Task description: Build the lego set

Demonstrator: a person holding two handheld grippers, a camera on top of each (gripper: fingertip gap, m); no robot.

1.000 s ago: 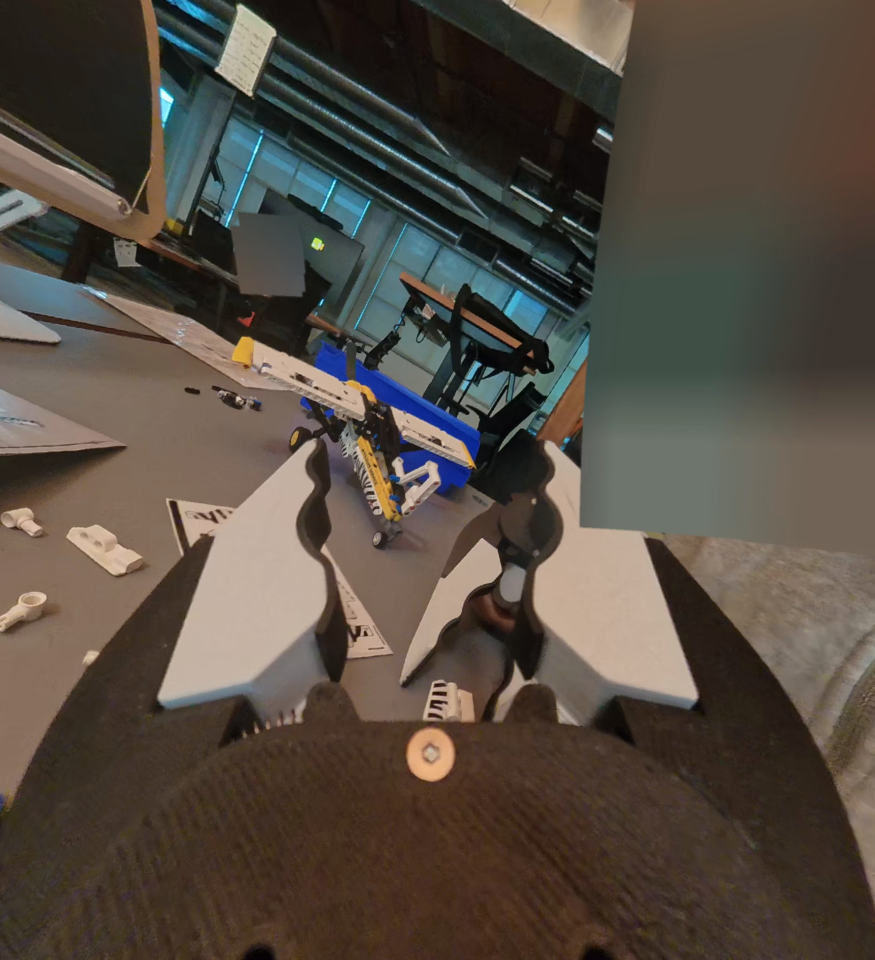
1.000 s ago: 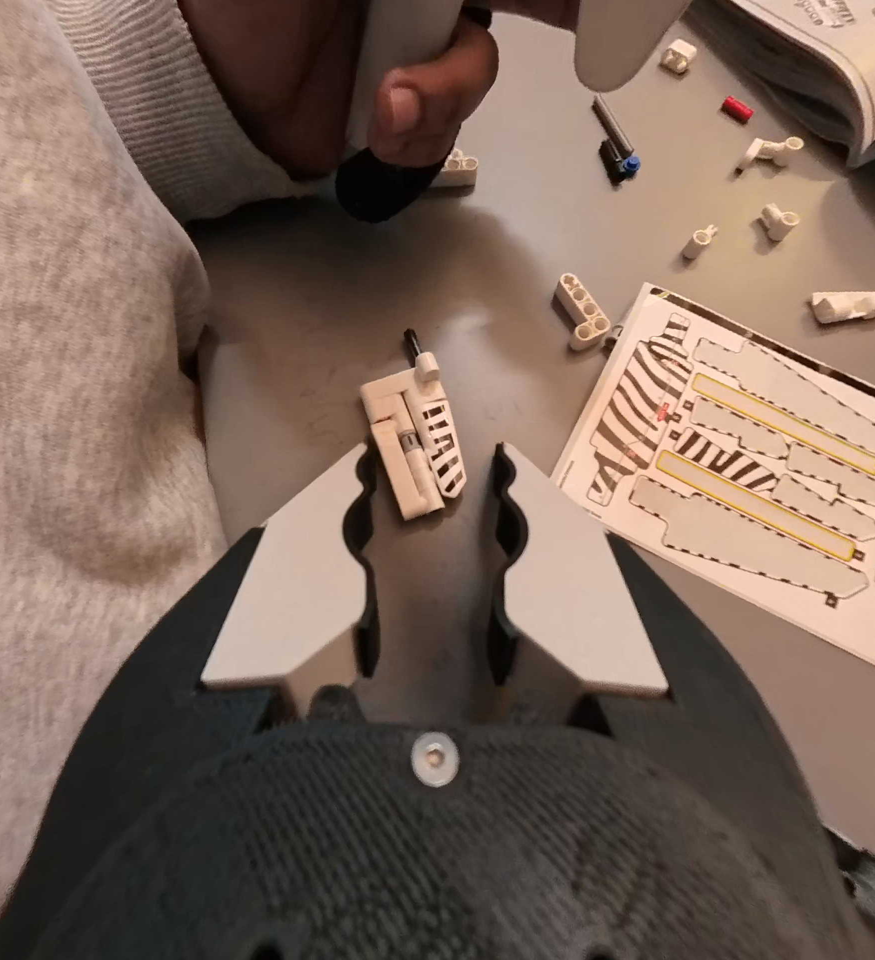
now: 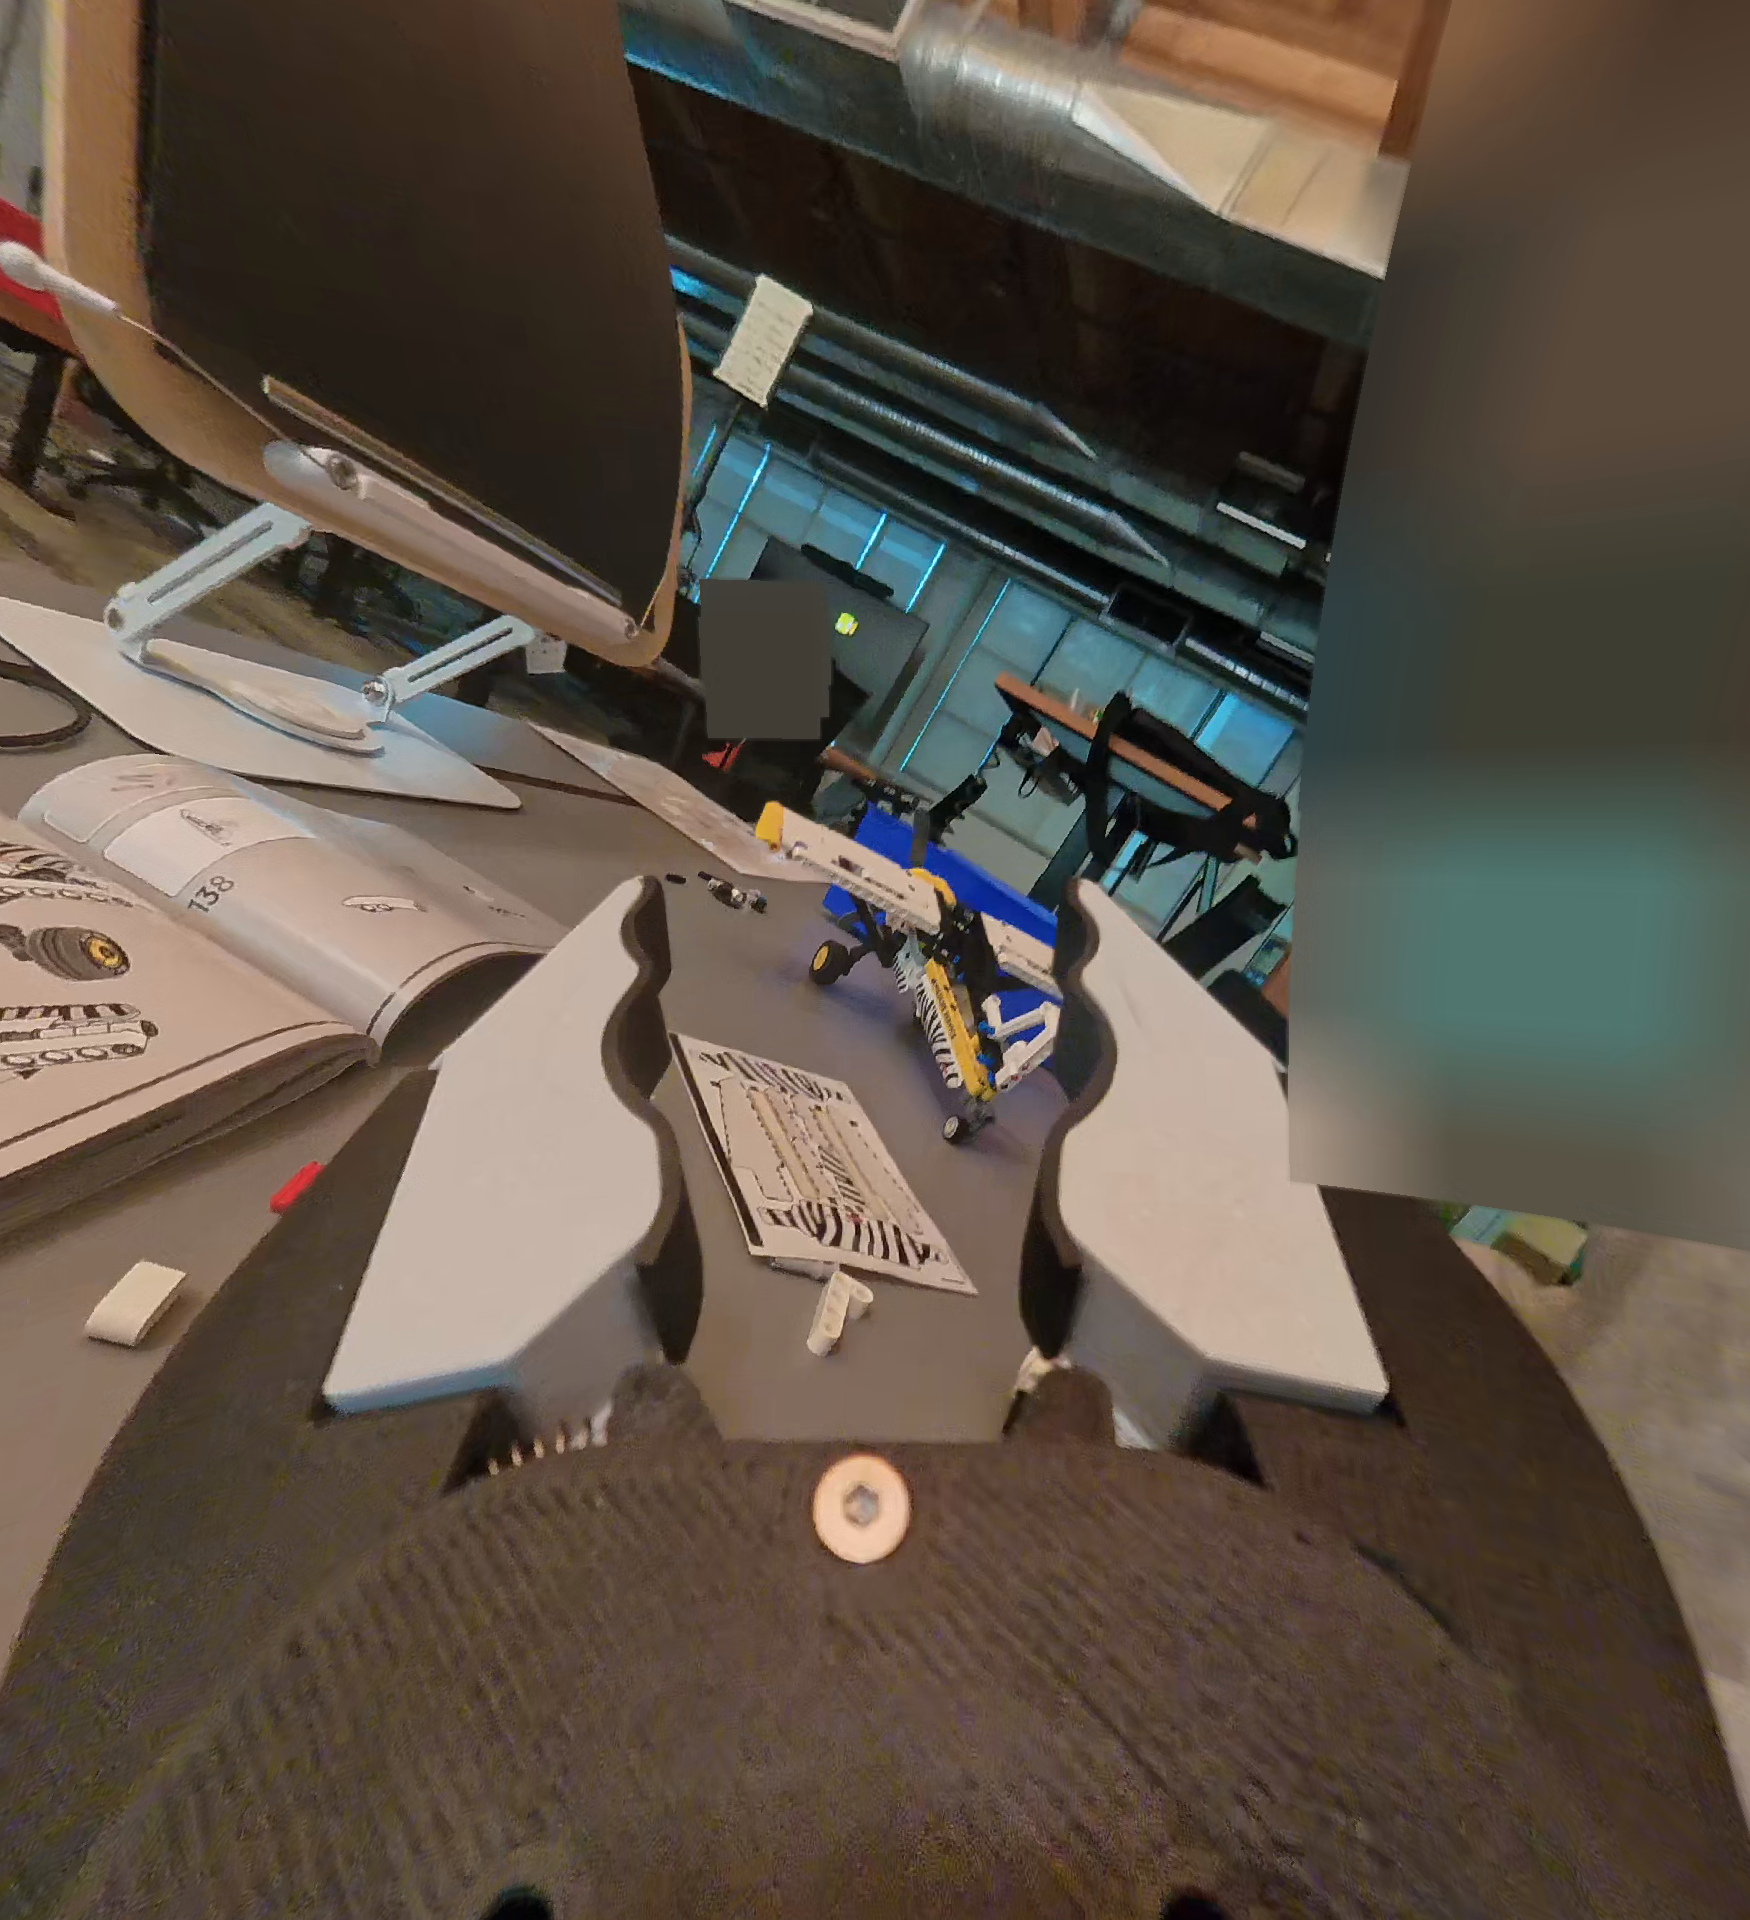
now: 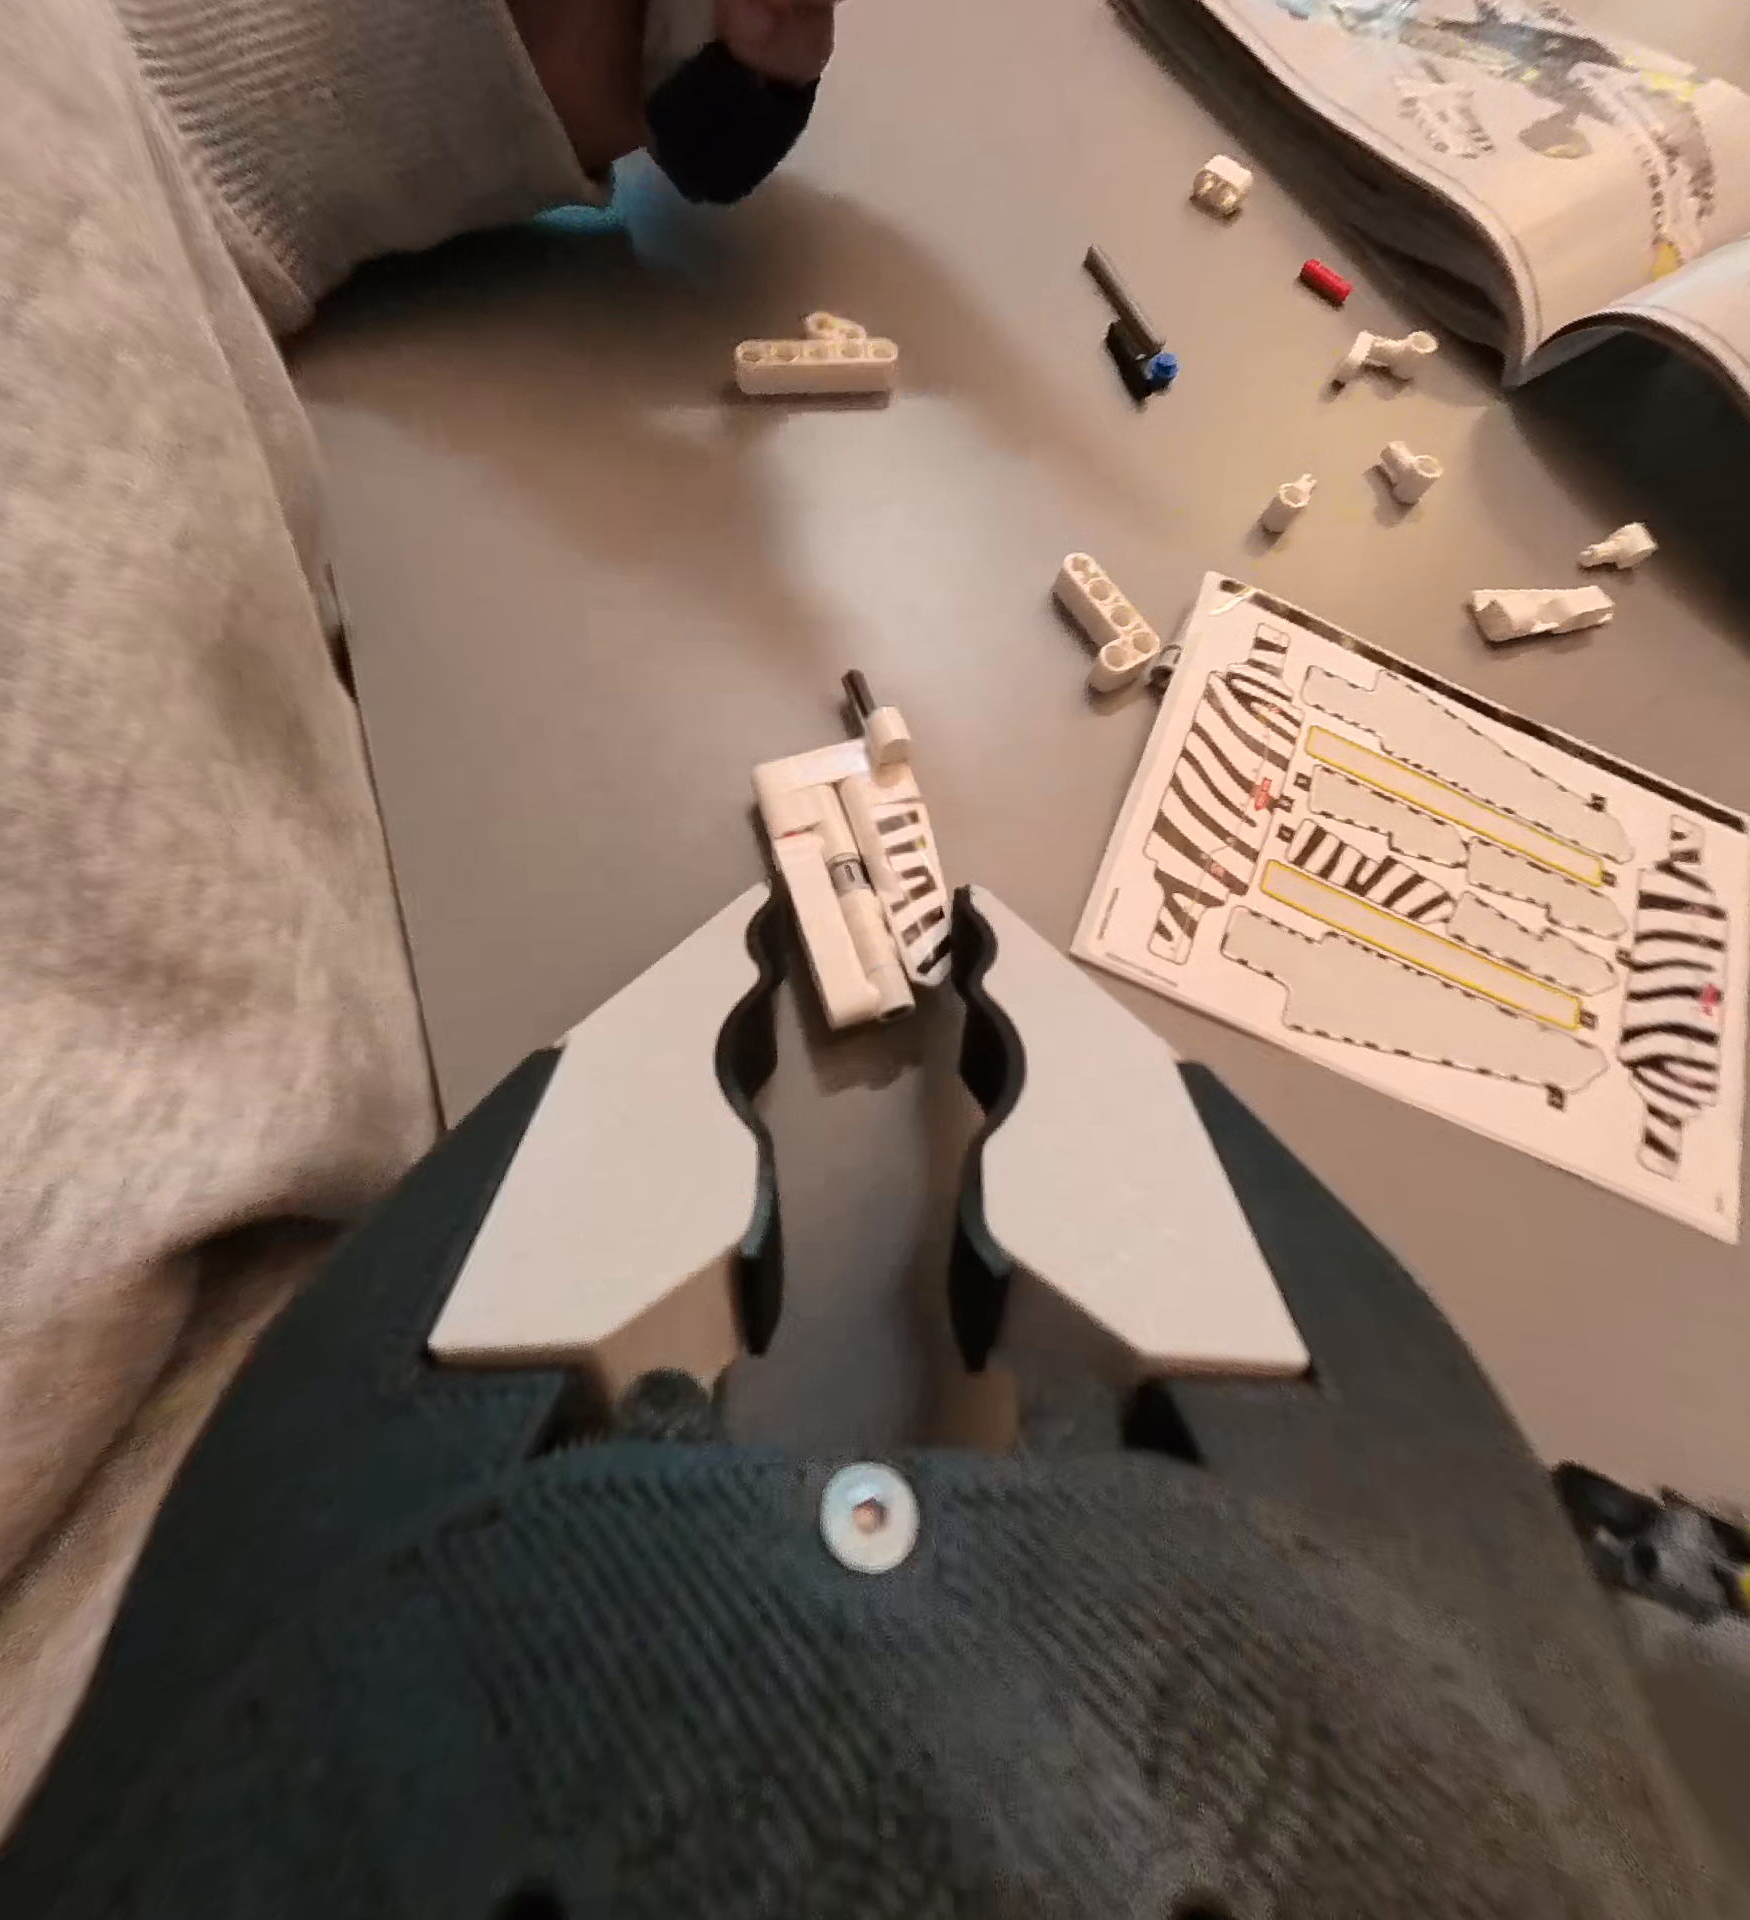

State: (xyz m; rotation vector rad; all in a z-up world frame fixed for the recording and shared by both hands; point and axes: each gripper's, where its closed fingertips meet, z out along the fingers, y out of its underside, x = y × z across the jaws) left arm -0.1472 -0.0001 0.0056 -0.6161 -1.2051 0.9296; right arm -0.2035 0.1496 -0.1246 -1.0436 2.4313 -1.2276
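Sub-assembly: small white lego block with a zebra-striped panel on its right side and a grey-banded white rod along the middle. Lies flat on the grey table. Long axis runs from the right gripper away and slightly left; a black pin with a white cap sticks out of the far end. The near end sits between the gripper's fingertips; contact cannot be told.

Right gripper: fingers narrowly parted, one tip on each side of the near end, not closed on it.

Sticker sheet: white, zebra stripes and yellow-edged strips, flat on the table just right of the sub-assembly. Also seen in the left wrist view.

L-beam: white, touching or just beside the sheet's far left corner.

Straight beam: white, farther off, near a grey sleeve.

Black axle with blue tip, red pin, several small white connectors: scattered near the open manual.

Model: white, yellow and striped, on small wheels, standing beyond the sheet in the left wrist view, before a blue bin.

Left gripper: fingers wide apart, empty, above the table.

Tablet on a stand: far left.
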